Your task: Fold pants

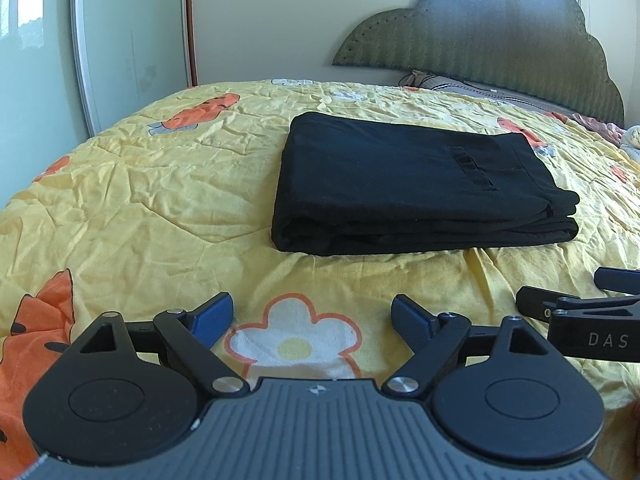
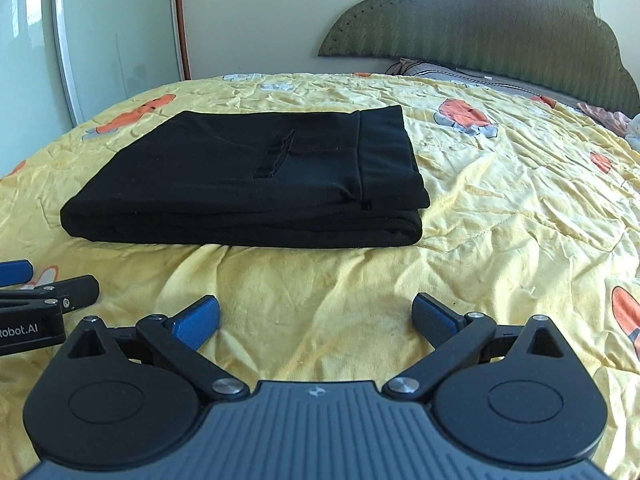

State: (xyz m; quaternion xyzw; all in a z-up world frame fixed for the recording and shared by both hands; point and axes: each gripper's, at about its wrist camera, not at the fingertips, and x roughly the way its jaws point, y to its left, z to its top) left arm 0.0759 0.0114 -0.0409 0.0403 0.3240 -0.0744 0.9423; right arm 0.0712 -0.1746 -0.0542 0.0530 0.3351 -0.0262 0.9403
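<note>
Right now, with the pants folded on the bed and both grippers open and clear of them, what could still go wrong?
1. The black pants lie as a stacked bundle on the soft, wrinkled yellow quilt; a nudge could slide the layers apart.
2. The top layer overhangs at the waistband corner, so it may flop open.
3. The left gripper and right gripper sit close together and could bump.

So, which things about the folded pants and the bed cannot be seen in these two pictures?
- Black pants: underside and inner layers hidden by the top fold, both views.
- Pillow by the headboard: too far to make out.
- Right gripper: cut off by the left view's right edge.
- Bedspread: its edges lie outside both frames.
</note>
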